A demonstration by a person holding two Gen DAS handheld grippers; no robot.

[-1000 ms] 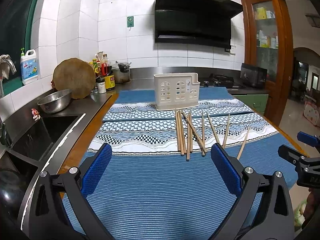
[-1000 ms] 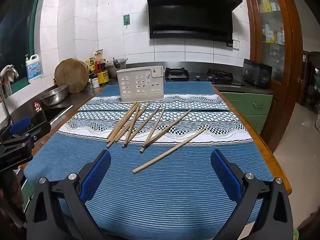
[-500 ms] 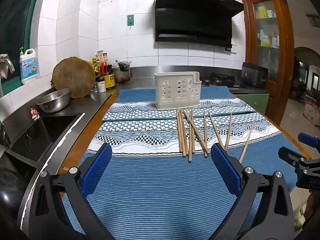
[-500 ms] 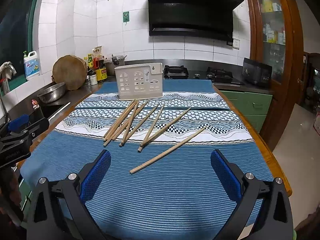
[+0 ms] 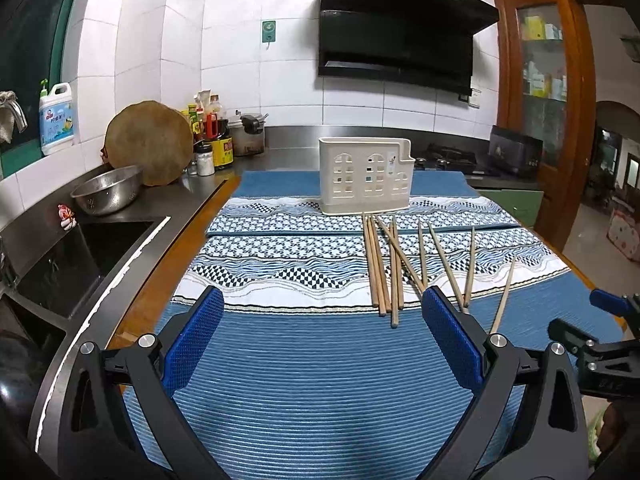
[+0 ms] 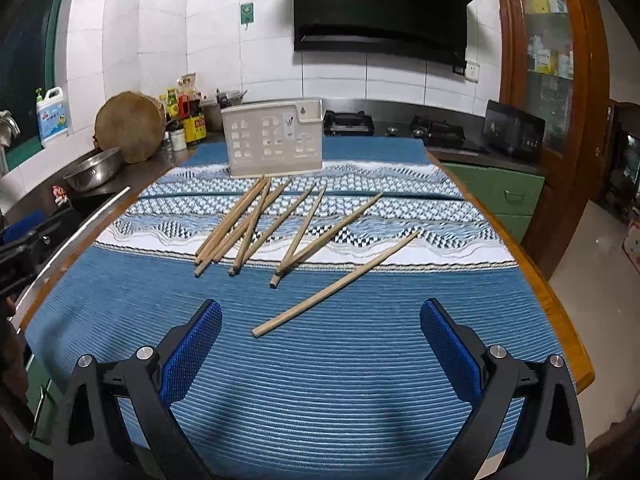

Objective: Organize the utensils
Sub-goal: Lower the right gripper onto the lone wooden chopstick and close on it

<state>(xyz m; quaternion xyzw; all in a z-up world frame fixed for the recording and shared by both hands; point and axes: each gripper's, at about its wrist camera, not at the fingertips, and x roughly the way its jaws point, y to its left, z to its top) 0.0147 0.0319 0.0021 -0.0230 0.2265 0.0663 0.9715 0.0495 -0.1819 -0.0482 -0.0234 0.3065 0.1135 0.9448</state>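
Observation:
Several wooden chopsticks lie loose on the blue patterned cloth, in front of a white slotted utensil holder. In the right wrist view the chopsticks fan out, one chopstick lying apart and nearest me, with the holder behind. My left gripper is open and empty, short of the chopsticks. My right gripper is open and empty, its fingers either side of the lone chopstick's near end, above it.
A sink and steel bowl are at the left, with a round wooden board and bottles behind. The stove is at the back. The table's right edge drops to the floor.
Both grippers have moved forward toward the chopsticks; the right one has closed in on the lone chopstick. Nothing on the cloth has moved.

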